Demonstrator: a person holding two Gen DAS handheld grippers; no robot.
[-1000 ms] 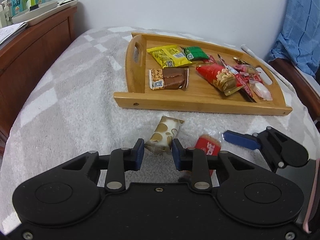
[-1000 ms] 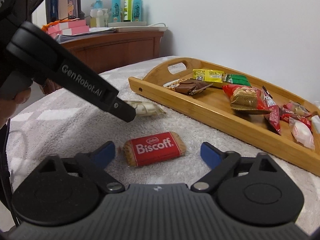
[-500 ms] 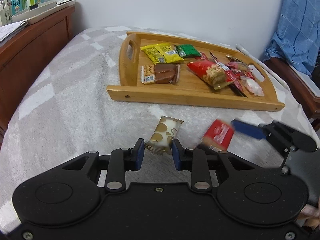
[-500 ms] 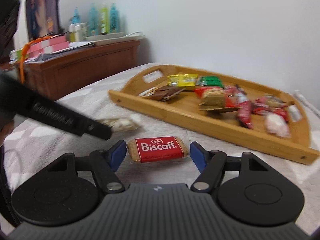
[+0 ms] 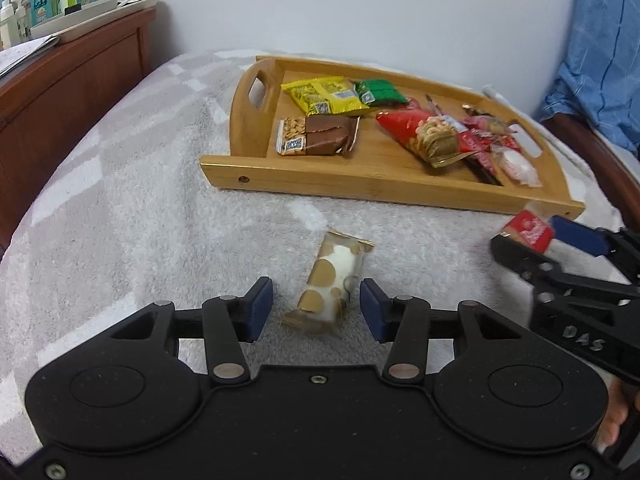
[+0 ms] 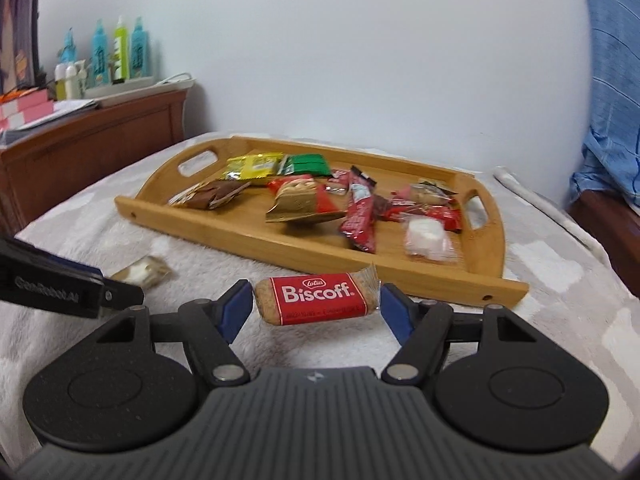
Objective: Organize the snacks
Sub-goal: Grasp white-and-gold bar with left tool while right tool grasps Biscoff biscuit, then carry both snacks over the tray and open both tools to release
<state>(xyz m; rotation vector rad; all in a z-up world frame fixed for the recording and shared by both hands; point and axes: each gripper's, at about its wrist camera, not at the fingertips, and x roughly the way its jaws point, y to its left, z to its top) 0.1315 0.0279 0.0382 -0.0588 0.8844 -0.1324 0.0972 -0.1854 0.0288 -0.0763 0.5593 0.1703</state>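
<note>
Bamboo tray (image 5: 384, 194) sits at far side of a bed covered in a grey-white checked fleece blanket (image 5: 132, 216), long edge facing the tongs, so drop-offs come over its low front wall. Already inside: yellow packet (image 5: 324, 96), green packet (image 5: 380, 90), brown nut bar (image 5: 320, 136), red peanut cone (image 5: 424, 136), plus small red and white sweets bunched at the right end.

Right tongs (image 6: 316, 306) are clamped on the Biscoff biscuit (image 6: 316, 300), gripped end to end across its length, wrapper tail sticking out by the right pad. It is lifted clear of the blanket, near the tray's front wall; likely next into the tray. Lengthwise grip keeps the flat pack level, logo up. In the left view the same biscuit (image 5: 528, 232) shows at the right, just short of the tray's near right corner.

Left tongs (image 5: 316, 312) have just been opening; now moderately wide, holding nothing. The gold-dotted white snack (image 5: 332, 284) lies on the blanket between the pads, touching neither. It points away from the tongs, so closing would pinch its narrow sides. Judgement: pre-grasp, jaws widened to straddle the pack.

Two snacks still outside tray. Risk: slippery wrapper.
</note>
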